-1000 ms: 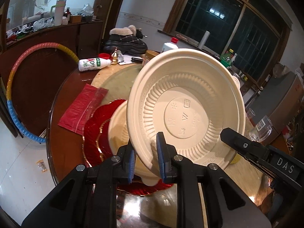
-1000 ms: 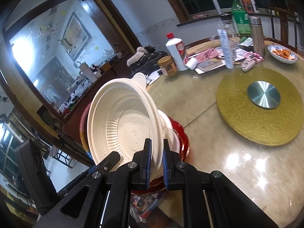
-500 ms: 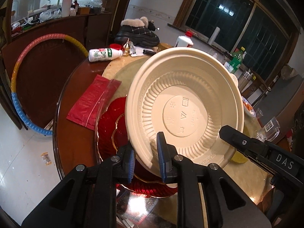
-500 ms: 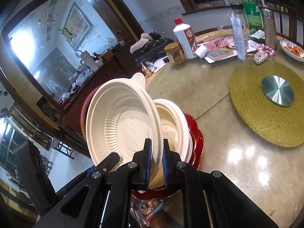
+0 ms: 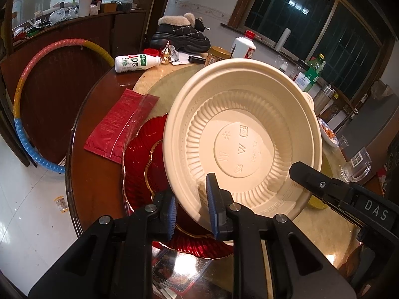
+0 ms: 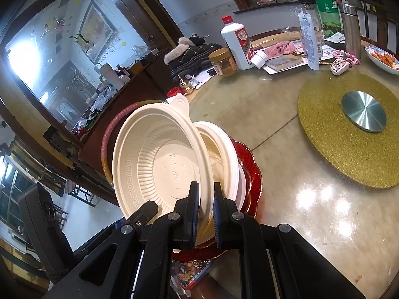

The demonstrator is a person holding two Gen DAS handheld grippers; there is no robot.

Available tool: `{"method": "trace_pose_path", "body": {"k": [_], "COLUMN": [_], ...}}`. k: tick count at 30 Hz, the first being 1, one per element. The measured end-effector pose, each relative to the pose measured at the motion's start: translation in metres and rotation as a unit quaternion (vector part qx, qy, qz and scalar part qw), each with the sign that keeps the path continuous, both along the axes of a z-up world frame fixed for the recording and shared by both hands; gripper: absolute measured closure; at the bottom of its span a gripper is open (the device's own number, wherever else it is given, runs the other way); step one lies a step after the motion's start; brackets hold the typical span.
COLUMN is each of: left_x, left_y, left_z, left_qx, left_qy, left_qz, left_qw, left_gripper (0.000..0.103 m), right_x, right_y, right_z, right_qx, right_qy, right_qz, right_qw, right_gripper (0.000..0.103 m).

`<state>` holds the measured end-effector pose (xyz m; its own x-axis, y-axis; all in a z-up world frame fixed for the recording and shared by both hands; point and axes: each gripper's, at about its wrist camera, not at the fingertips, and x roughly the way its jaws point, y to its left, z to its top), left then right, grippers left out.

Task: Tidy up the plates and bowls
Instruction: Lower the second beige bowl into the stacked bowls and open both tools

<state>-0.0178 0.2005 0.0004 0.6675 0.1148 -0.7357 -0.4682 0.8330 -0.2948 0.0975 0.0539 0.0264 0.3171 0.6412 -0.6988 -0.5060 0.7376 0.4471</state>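
Over the near edge of the round table, a cream plastic bowl is held tilted on its side by both tools, its ribbed inside and embossed base turned toward the cameras. At 6 o'clock of the left wrist view, the left gripper pinches the bowl's lower rim, one blue pad pressed inside the wall and the other behind it. At 6 o'clock of the right wrist view, the right gripper is clamped tight on the rim of the same bowl, its jaws nearly together with only the thin wall between them. The other tool's black finger shows at 4 o'clock in the left view, touching the bowl's edge. Just behind the held bowl, at 3 o'clock of it in the right view, a second cream bowl sits on a red scalloped plate with a gold-lined rim. A red plastic bag lies at 9 o'clock on the dark wood, near the plate. A white milk bottle lies on its side at 11 o'clock. A gold turntable mat with a metal hub sits at 3 o'clock in the right view.
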Motion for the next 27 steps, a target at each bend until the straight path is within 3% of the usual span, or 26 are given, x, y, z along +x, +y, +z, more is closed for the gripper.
{"method": "trace_pose_path", "body": {"k": [27], "left_x": [0.009], "left_y": [0.004], "left_z": [-0.003], "left_qx": [0.003], "left_qy": [0.031], "left_qz": [-0.005], "left_qw": [0.9995], "left_gripper": [0.081], "right_x": [0.011], "right_y": [0.007], "right_z": [-0.005], "right_qx": [0.011], "right_qy": [0.028], "right_qz": [0.007], "right_qw": [1.0], "right_gripper": [0.089]}}
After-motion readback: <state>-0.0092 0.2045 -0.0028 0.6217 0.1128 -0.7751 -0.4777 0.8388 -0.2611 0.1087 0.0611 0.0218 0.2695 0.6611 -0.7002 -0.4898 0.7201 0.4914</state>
